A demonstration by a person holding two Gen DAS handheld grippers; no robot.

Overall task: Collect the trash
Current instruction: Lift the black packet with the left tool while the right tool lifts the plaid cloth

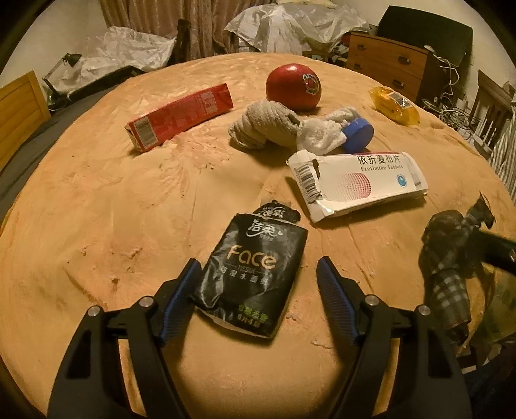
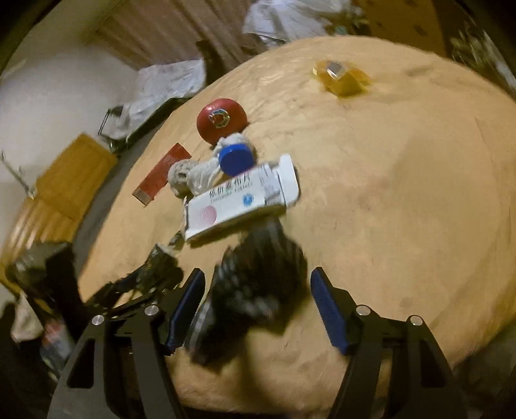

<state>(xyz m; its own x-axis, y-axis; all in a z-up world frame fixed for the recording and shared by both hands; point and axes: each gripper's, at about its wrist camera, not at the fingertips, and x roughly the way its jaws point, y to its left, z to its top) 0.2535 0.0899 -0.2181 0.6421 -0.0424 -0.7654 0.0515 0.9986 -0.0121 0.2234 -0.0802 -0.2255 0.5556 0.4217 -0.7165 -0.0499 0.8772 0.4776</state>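
My left gripper [image 1: 256, 274] is open, its fingers on either side of a black "Face" tissue packet [image 1: 253, 274] lying on the orange blanket [image 1: 129, 209]. Beyond lie a torn white tablet box [image 1: 358, 183], a red carton [image 1: 180, 114], a yellow wrapper [image 1: 395, 104] and a blue cap [image 1: 358, 130]. My right gripper [image 2: 258, 298] is open around a dark checked cloth bundle [image 2: 258, 283], blurred; the bundle also shows in the left wrist view [image 1: 448, 267]. The white box [image 2: 242, 201], red carton [image 2: 161, 174] and yellow wrapper [image 2: 342, 75] also show in the right wrist view.
A red apple [image 1: 293, 87] and rolled grey and white socks [image 1: 283, 127] sit mid-blanket. A wooden dresser [image 1: 387, 67], plastic-covered heaps [image 1: 290, 25] and a desk lamp [image 1: 61, 69] stand beyond the bed. The left gripper's body [image 2: 129, 287] shows at the right wrist view's left.
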